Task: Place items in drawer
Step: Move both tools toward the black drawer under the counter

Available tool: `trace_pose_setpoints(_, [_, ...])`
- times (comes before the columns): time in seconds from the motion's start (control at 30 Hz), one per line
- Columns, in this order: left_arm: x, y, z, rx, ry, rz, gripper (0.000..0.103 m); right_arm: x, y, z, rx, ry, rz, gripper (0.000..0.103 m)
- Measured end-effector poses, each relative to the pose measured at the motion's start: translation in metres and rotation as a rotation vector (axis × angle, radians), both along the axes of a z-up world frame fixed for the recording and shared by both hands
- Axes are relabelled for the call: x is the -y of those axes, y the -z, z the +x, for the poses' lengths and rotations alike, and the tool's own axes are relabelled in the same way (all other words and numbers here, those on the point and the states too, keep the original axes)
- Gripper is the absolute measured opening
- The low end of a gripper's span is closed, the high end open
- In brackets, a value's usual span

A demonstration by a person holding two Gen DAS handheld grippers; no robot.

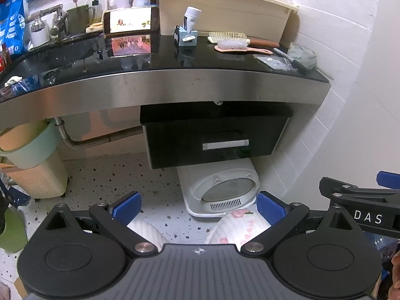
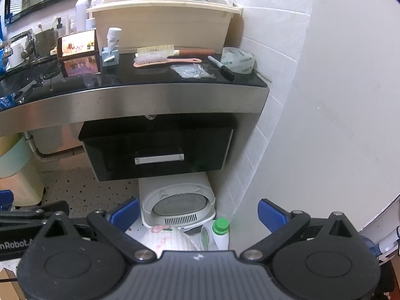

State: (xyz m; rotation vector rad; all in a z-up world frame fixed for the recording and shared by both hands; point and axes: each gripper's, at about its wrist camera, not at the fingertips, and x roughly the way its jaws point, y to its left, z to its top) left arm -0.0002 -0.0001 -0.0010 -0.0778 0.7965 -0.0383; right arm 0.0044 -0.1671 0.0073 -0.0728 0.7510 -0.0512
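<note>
A black drawer [image 1: 215, 137] with a silver handle [image 1: 225, 145] hangs shut under the black countertop [image 1: 155, 60]; it also shows in the right wrist view [image 2: 160, 150]. On the counter's right end lie a pink comb [image 1: 243, 49], a bristle brush [image 1: 232, 37], a black marker [image 1: 290, 58], a clear plastic bag [image 1: 272, 61] and a tape roll [image 1: 302, 55]. The same items show in the right wrist view: comb [image 2: 165, 61], marker [image 2: 221, 66], bag [image 2: 192, 71], tape roll [image 2: 238, 60]. My left gripper [image 1: 198, 206] and right gripper [image 2: 198, 213] are both open, empty, well below and in front of the drawer.
A cream dish rack [image 1: 220, 7] stands at the counter's back. A phone [image 1: 131, 20] leans beside a blue toothpaste squeezer [image 1: 187, 33]. A white round appliance [image 1: 220, 190] sits on the floor under the drawer. A tiled wall [image 1: 337, 100] closes the right side.
</note>
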Motion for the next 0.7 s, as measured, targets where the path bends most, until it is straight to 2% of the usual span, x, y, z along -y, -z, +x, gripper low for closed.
trace_pose_setpoints(0.2, [0.000,0.020,-0.008,-0.004,0.009,-0.010,0.100,-0.001,0.010,-0.002,-0.013,0.009,-0.005,0.102])
trace_pose_setpoints(0.3, [0.007,0.021,-0.016,0.004,0.000,0.010,0.100,-0.001,0.011,-0.002,-0.013,0.007,-0.005,0.102])
trace_pose_setpoints(0.43, [-0.007,0.018,-0.005,0.015,-0.013,-0.026,0.100,0.000,0.013,-0.001,-0.011,0.005,-0.005,0.102])
trace_pose_setpoints(0.7, [-0.012,0.029,-0.011,0.003,-0.020,-0.018,0.100,0.002,0.017,-0.001,-0.008,0.006,0.012,0.102])
